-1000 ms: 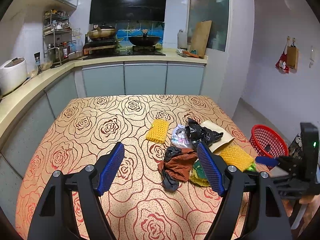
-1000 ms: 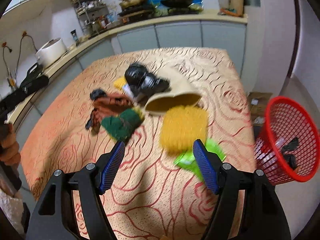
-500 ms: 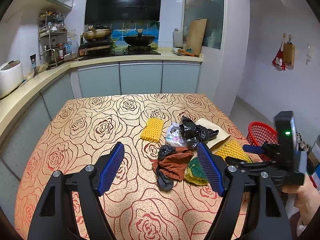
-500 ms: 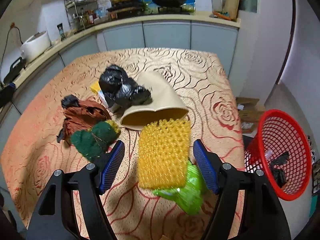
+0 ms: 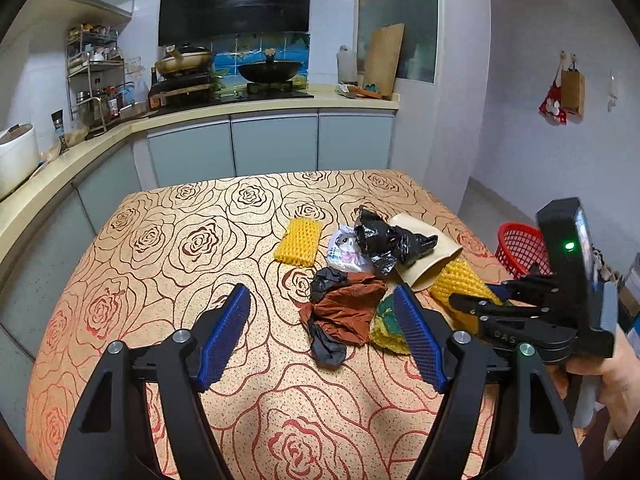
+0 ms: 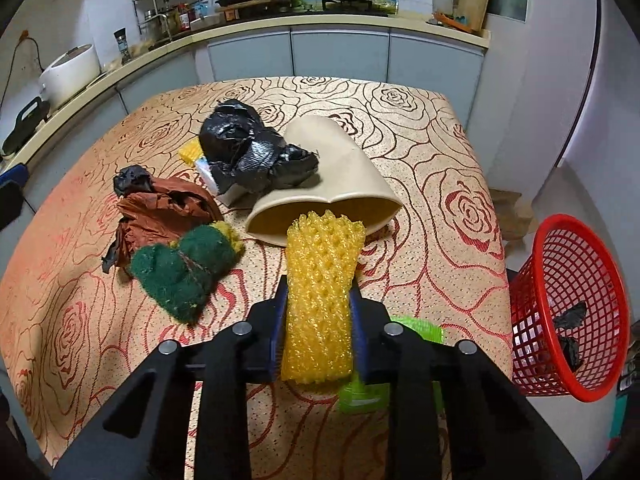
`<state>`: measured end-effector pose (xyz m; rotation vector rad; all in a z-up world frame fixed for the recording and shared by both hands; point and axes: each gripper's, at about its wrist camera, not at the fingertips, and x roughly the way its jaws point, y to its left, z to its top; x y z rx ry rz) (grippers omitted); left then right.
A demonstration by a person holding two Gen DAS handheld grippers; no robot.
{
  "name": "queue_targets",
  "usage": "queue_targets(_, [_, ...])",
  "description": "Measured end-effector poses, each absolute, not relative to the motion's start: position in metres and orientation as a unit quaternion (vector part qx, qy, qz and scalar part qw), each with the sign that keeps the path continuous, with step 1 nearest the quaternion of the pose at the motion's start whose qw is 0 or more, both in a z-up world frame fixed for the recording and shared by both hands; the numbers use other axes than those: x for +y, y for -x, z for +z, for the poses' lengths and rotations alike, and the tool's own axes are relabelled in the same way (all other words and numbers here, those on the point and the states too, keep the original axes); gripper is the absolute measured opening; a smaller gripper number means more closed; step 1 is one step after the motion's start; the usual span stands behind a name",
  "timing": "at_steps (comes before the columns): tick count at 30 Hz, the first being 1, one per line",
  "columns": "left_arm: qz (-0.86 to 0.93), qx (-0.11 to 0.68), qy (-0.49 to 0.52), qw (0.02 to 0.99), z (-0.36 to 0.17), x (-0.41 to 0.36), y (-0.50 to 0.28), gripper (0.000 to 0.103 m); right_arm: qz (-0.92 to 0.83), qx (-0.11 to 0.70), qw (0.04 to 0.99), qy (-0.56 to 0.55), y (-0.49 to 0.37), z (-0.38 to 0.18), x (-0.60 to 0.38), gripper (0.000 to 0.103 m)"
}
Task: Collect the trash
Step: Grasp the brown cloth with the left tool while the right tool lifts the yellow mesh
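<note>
Over on the left, the left tool [image 5: 322, 338] hangs above the rose-patterned worktop [image 5: 168, 248] with its blue pads spread wide and nothing between them; the brown crumpled wrapper [image 5: 344, 308] and the green scouring pad [image 6: 180, 272] lie just ahead of it, towards its right pad. Moving across, the black plastic bag [image 6: 248, 148] sits against the tipped beige cup [image 6: 336, 184], and a second yellow foam net [image 5: 298, 236] rests farther back. Now the right tool [image 6: 318, 320]: its jaws have just been closing and now pinch the yellow foam fruit net [image 6: 322, 276] from both sides, the net's long axis running straight out ahead along the pads, its far end reaching the cup's mouth. A bright green scrap [image 6: 416, 330] peeks from under the tool. Furthest right, the red mesh basket [image 6: 568, 312] stands off the worktop's edge, lower than the surface, so I judge the right hand, clearly the nearer, needs to swing rightward and out past the edge.
</note>
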<state>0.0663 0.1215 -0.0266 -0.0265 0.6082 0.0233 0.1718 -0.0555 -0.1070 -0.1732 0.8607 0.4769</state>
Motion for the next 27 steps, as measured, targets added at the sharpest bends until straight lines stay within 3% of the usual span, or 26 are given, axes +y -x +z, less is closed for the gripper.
queue_targets(26, [-0.081,0.379,-0.012,0.922,-0.084,0.123,-0.159,0.069,0.239,0.341,0.909,0.014,-0.146,-0.026,-0.084,0.025])
queue_targets(27, [-0.08,0.377,-0.018,0.922,-0.085,0.122,-0.159,0.063,0.239,0.341,0.909,0.012,-0.147,-0.026,-0.084,0.025])
